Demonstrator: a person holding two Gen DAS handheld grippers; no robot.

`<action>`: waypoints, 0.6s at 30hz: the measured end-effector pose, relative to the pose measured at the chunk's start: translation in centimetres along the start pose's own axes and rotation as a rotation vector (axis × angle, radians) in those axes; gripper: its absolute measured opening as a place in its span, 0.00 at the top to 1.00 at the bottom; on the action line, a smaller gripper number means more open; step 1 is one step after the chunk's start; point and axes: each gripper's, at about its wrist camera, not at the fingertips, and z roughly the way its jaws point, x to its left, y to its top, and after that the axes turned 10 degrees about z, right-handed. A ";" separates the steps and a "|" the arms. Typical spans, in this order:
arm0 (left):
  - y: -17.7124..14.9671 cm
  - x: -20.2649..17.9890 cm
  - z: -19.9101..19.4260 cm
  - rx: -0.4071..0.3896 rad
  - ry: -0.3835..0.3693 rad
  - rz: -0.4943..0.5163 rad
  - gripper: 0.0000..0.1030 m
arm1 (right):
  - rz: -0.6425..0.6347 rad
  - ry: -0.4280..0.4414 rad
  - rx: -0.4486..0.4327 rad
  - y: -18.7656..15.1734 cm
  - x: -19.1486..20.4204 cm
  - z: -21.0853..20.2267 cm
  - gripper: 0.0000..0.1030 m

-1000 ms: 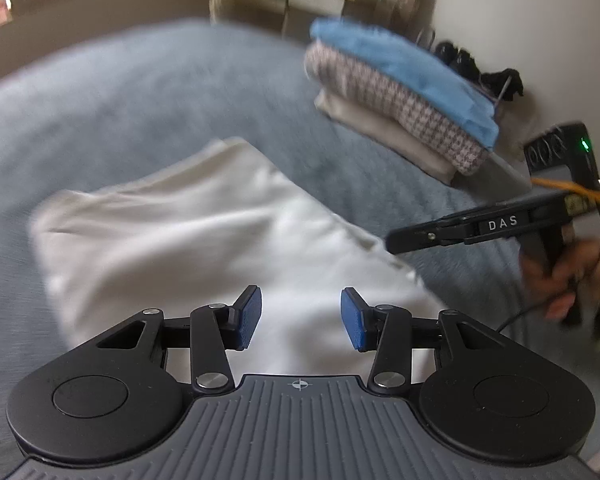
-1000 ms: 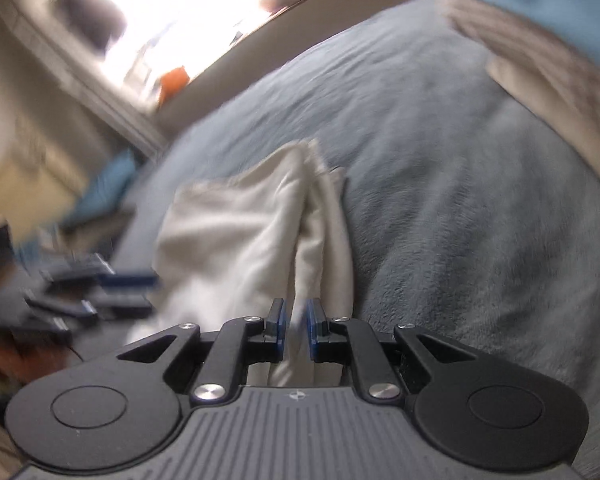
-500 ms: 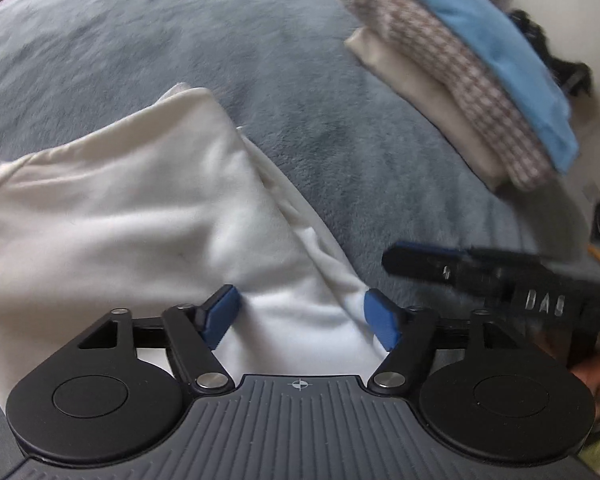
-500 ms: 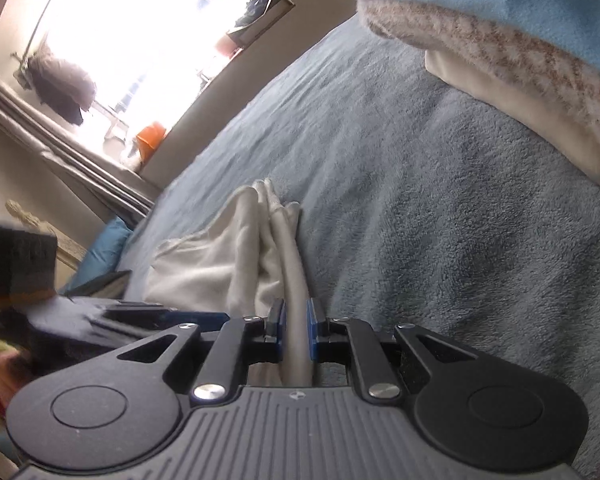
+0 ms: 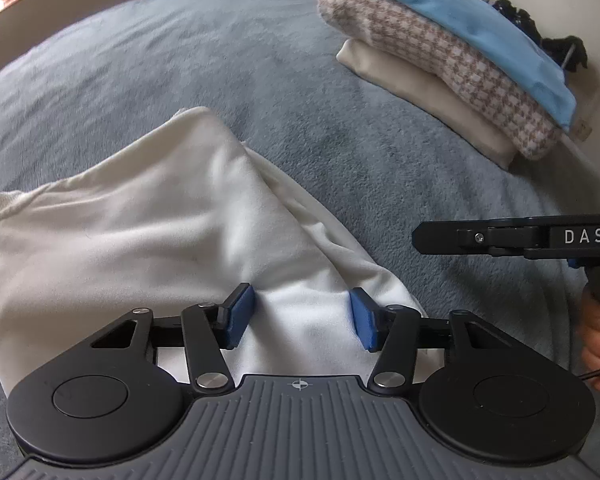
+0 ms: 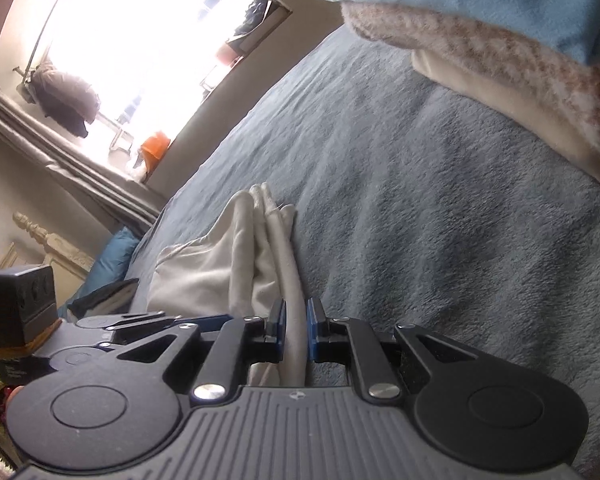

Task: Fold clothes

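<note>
A cream garment (image 5: 148, 232), folded over, lies on the blue-grey blanket (image 5: 204, 52). My left gripper (image 5: 302, 318) is low over the garment's near corner. Its jaws are closing with a hump of white cloth between the blue pads (image 5: 240, 316), which do not pinch it. My right gripper (image 5: 418, 236) comes in from the right, held by a hand (image 5: 598, 332), just off the garment's right edge. In the right wrist view that gripper (image 6: 296, 332) is all but shut. The garment's rolled edge (image 6: 288, 248) shows through the narrow gap. No cloth hangs from it in the left wrist view.
A stack of folded clothes (image 5: 452, 64) sits at the back right: blue on top, houndstooth in the middle, cream beneath. Dark items (image 5: 556, 40) lie by the wall behind it. A bright window (image 6: 140, 40) and a curtain (image 6: 80, 172) are beyond the bed's far side.
My left gripper came down and in over the garment's near corner; its jaws widened, then narrowed again. The right gripper sank a little toward the blanket and stayed nearly shut.
</note>
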 end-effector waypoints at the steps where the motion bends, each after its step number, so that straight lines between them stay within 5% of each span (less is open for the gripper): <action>1: -0.1 -0.1 -0.1 -0.008 0.003 0.006 0.58 | -0.007 0.002 0.004 0.0 0.2 0.2 0.89; 7: -0.3 -0.3 -0.9 -0.070 -0.005 0.017 0.90 | -0.066 -0.013 0.030 -0.2 0.8 1.0 0.90; 18: -1.2 1.3 -3.7 -0.137 -0.063 -0.091 0.94 | -0.217 0.063 0.127 -1.2 3.4 2.4 0.91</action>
